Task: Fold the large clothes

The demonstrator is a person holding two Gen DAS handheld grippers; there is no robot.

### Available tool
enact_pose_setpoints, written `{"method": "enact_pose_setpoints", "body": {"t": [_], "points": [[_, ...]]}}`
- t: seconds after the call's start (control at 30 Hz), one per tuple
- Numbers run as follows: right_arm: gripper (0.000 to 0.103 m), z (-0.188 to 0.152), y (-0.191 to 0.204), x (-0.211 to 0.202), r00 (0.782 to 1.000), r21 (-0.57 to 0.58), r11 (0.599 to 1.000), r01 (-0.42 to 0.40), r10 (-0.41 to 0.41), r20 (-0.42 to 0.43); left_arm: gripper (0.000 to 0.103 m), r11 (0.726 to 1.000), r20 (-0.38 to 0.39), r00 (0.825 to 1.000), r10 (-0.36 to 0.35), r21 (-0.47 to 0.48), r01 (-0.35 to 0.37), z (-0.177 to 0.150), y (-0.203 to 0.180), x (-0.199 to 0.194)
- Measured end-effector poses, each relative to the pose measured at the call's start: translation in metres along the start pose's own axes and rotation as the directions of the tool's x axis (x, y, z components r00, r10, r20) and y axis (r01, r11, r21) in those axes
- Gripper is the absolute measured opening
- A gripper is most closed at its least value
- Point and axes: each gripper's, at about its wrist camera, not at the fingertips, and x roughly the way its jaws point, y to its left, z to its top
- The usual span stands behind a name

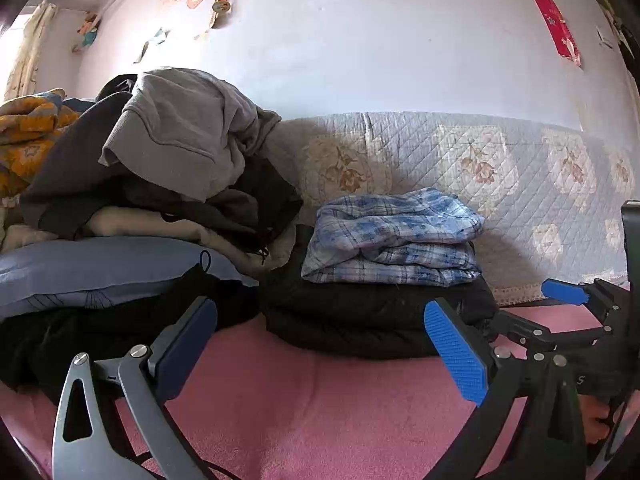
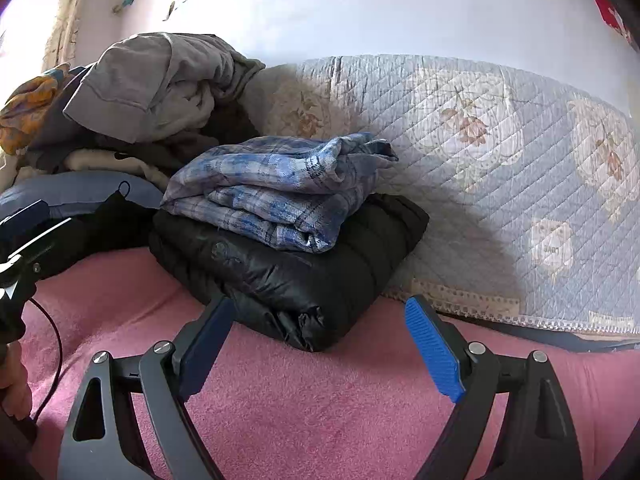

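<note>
A folded blue plaid shirt [image 2: 276, 196] is lying on top of a folded black puffer jacket [image 2: 304, 280], the two making a neat stack on the pink blanket [image 2: 300, 412] and sitting close against the quilted floral cover [image 2: 500, 168] behind. Just to the stack's left an unfolded heap is piling up — a grey sweatshirt [image 1: 180, 136] is draping over darker and cream garments, with a blue pillow [image 1: 92, 268] lying beneath them and loose black cloth [image 1: 120, 320] spilling onto the blanket in front. The left gripper [image 1: 320, 360] is hovering above the blanket before the stack, its jaws standing wide and holding nothing. The right gripper [image 2: 320, 356] is hanging near the jacket's front corner (not touching it), its jaws likewise spread wide — nothing between them. An orange patterned quilt [image 1: 28, 132] is showing at the far left.
</note>
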Motion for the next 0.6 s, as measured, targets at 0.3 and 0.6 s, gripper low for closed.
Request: {"method": "enact_pose_setpoints", "body": {"t": [0.3,0.6], "points": [[0.089,-0.0002,-0.0003,-0.0003,1.0,-0.001,1.0,-0.003,0.003,0.001,0.103,1.0,-0.012,1.0,-0.003,-0.004,0.003,-0.0008,0.0015,0.0061],[0.089,-0.0008,0.0008,-0.0011,1.0,-0.006,1.0,-0.004,0.004,0.002,0.103,1.0,-0.015,1.0,0.001,0.013,0.0,-0.0019,-0.0025,0.006]]}}
